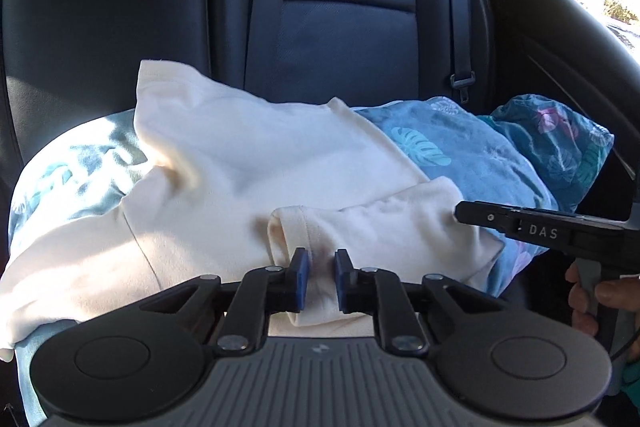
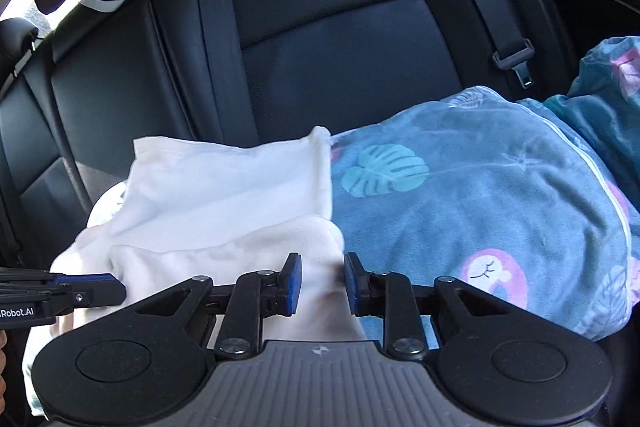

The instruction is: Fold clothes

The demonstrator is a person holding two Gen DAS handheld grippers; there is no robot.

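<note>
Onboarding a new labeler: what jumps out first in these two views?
A cream shirt lies partly folded across a blue leaf-print blanket on a dark car back seat. The left gripper straddles the shirt's near fold with a gap between its pads, and the right gripper stands open over the shirt's right edge. Behind, a seat belt buckle hangs by the blanket.

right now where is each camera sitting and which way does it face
Left wrist: rides the left hand-held gripper, facing the black leather car seat back; its blue pads straddle a fold of the cream cotton t-shirt; the right hand-held gripper and a hand show at right.
Right wrist: rides the right hand-held gripper, facing the same seat; its pads flank the shirt's edge; the left hand-held gripper enters at left.
Shared: shirt, blue leaf-print fleece blanket, seat-belt buckle.
</note>
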